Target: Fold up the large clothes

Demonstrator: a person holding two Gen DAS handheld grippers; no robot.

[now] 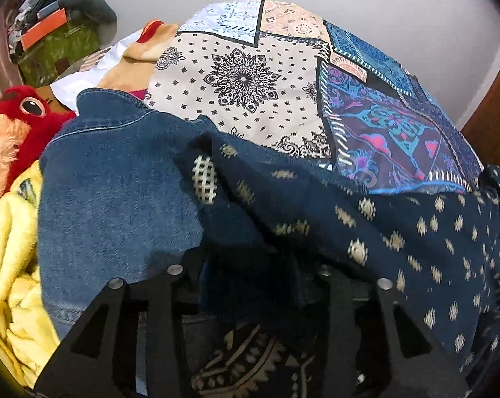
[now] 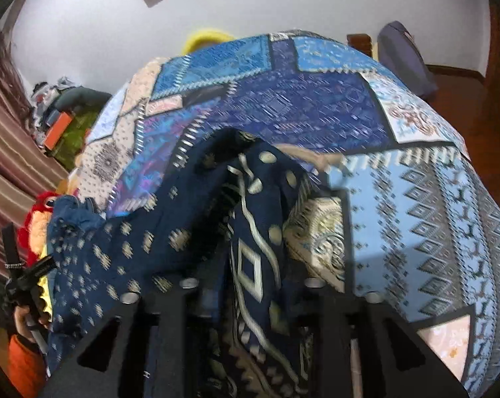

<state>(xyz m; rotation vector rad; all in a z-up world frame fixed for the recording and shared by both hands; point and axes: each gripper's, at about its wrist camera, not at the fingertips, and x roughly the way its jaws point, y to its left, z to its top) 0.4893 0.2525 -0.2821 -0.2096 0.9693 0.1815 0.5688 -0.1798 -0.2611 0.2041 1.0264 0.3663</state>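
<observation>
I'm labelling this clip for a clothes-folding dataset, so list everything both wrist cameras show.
Navy printed garment: 1, dark blue with beige motifs, draped over both grippers in the foreground.
Denim garment: 1, blue, left of the navy one.
Patchwork bedcover: 1, cream, peach, blue and purple panels, spread under the clothes.
Plush toy: 1, red with a peach snout, far left.
Yellow fleece fabric: 1, pale yellow, lower left.
Cluttered pile: several items, with an orange box on something green, in the corner.
Striped curtain: 1, brown, left edge.
Left gripper: black, fingertips buried in the navy cloth.
Right gripper: black, fingertips likewise buried.
</observation>
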